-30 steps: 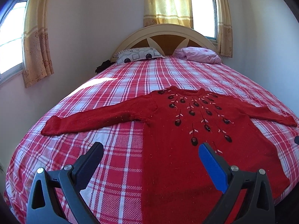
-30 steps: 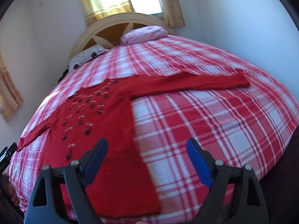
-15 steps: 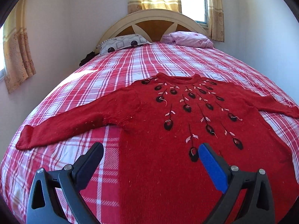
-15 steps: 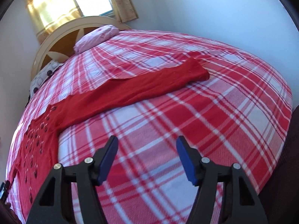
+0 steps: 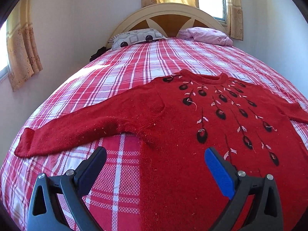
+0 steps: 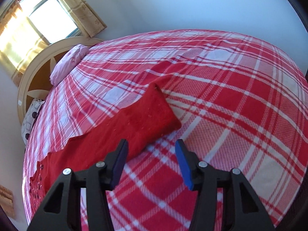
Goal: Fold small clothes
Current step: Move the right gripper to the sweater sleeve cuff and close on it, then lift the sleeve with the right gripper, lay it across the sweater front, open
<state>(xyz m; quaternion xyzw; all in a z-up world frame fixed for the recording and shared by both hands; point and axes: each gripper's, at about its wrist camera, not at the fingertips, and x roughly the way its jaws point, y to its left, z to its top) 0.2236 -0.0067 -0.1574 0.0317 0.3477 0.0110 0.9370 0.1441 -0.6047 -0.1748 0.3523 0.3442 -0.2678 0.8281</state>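
plaid bed [image 5: 134,73], red sweater [image 5: 173,134], two pillows [image 5: 134,39]

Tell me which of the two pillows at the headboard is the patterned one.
The patterned pillow is the white one with dark dots and grey squares, lying left of the plain pink pillow in the left wrist view. Both lie at the headboard.

The left wrist view is looking down over the sweater's [image 5: 192,134] side toward the headboard [image 5: 169,15], fairly near. The right wrist view is tilting down close above one sleeve cuff [image 6: 163,113]. Both are sharing the sweater, plaid bed [image 5: 134,67], headboard and pillows.
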